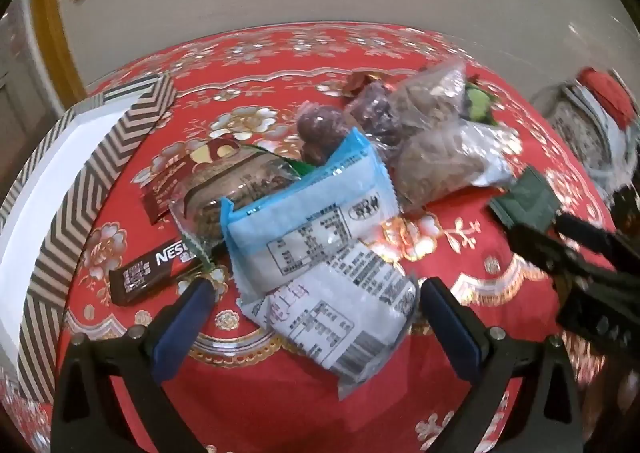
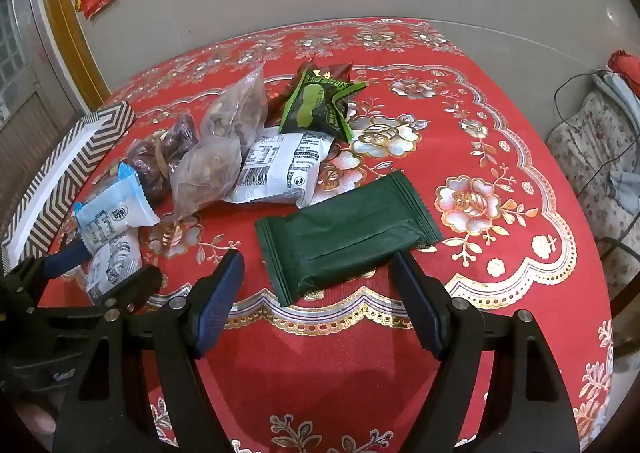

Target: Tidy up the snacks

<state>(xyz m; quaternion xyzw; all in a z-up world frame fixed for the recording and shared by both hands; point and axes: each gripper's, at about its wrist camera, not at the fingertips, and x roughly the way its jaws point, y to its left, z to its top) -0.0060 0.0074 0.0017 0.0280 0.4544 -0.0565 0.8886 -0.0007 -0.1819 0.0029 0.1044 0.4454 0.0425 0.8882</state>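
My left gripper (image 1: 316,293) hangs open over the snack pile, a white printed packet (image 1: 332,313) lying between its blue pads without touching them. A blue-and-white packet (image 1: 308,209) rests on its far end. My right gripper (image 2: 316,277) is open too, and the near end of a dark green packet (image 2: 344,237) lies between its fingertips on the red cloth. Farther back sit clear bags of nuts (image 2: 224,141), dark dates (image 2: 160,157), another white packet (image 2: 280,169) and a green pea snack (image 2: 316,105). A Nestle bar (image 1: 148,273) lies at the left.
A chevron-patterned box (image 1: 80,173) with a white inside stands along the table's left edge. A brown sachet (image 1: 172,181) lies beside it. A chair with floral cushion (image 2: 592,141) and cables stands off the right side. The cloth's right half (image 2: 500,157) holds no snacks.
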